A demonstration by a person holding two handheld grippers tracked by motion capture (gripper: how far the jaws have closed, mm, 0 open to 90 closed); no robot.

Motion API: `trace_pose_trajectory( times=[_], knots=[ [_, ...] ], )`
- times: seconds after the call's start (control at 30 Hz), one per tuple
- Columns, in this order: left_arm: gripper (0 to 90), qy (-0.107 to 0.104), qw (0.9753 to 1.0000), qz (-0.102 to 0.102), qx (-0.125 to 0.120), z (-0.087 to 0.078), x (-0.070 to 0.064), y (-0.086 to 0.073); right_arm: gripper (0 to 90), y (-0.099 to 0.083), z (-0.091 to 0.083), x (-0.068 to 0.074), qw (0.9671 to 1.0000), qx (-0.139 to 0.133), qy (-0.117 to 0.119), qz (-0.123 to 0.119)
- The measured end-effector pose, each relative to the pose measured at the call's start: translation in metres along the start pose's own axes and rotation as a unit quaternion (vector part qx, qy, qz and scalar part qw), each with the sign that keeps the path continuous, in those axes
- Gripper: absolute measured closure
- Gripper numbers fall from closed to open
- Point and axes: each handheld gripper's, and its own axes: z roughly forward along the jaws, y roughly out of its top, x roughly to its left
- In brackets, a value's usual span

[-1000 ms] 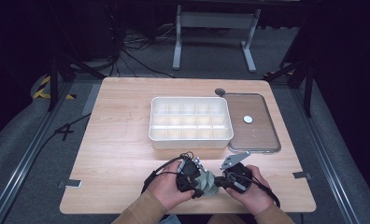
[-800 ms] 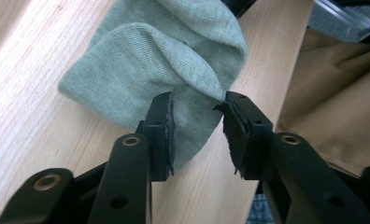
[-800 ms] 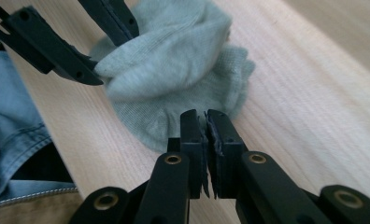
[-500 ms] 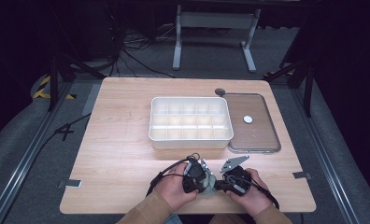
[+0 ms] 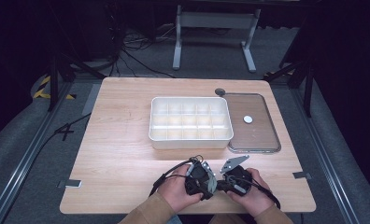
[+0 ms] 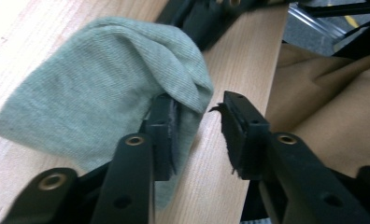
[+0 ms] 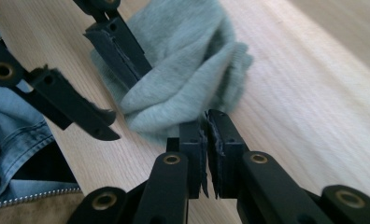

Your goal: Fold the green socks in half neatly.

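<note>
We are looking at a pale wooden table (image 5: pixel 127 154) with two handheld grippers working close together at its near edge; between them lies a bunched grey-green cloth (image 6: pixel 103 93), resting on the wood right beside the table's front lip.

In the left gripper view, the left gripper (image 6: pixel 197 126) has its jaws spread apart; one jaw presses against a fold of the cloth while the other stands clear over bare wood, so nothing is pinched yet. In the right gripper view, the right gripper (image 7: pixel 206 140) has its jaws drawn together; they sit at the cloth's lower hem, and we judge that they clamp a thin edge of fabric, though the bite looks very shallow.

Farther back on the table, well apart from the hands, stands an empty white divided tray (image 5: pixel 191 122), and just beside it lies a clear lid (image 5: pixel 253 123).

What could go wrong, as we judge it: the right gripper's shallow hold may slip off the hem if the cloth is pulled; the left gripper may close on air or only a surface wrinkle, since just one jaw touches the fabric; the cloth lies so near the table edge that a loose tug could drag it off toward the person's lap; the two grippers are close enough that their jaws could knock each other.
</note>
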Motion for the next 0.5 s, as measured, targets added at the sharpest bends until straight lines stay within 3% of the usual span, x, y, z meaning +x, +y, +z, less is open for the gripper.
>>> trace_pose_trajectory(
  times=[0.17,0.33,0.4,0.5],
  knots=[
    [55.5,-0.011,0.9999,-0.001,-0.005,-0.008,-0.002,-0.002,82.8,0.003,-0.024,-0.003,0.9994,-0.030,-0.017,0.000],
    [54.0,-0.013,0.9998,-0.003,-0.011,-0.025,-0.007,-0.004,81.4,0.011,-0.039,0.002,0.9969,-0.077,-0.012,-0.010],
    [56.3,-0.008,0.9998,-0.005,-0.015,-0.032,-0.008,-0.005,80.7,0.015,-0.038,0.007,0.9959,-0.088,-0.006,-0.020],
    [59.4,0.017,0.9995,-0.015,-0.023,-0.040,-0.004,-0.011,80.6,0.022,-0.030,0.013,0.9950,-0.094,-0.005,-0.033]
  ],
)
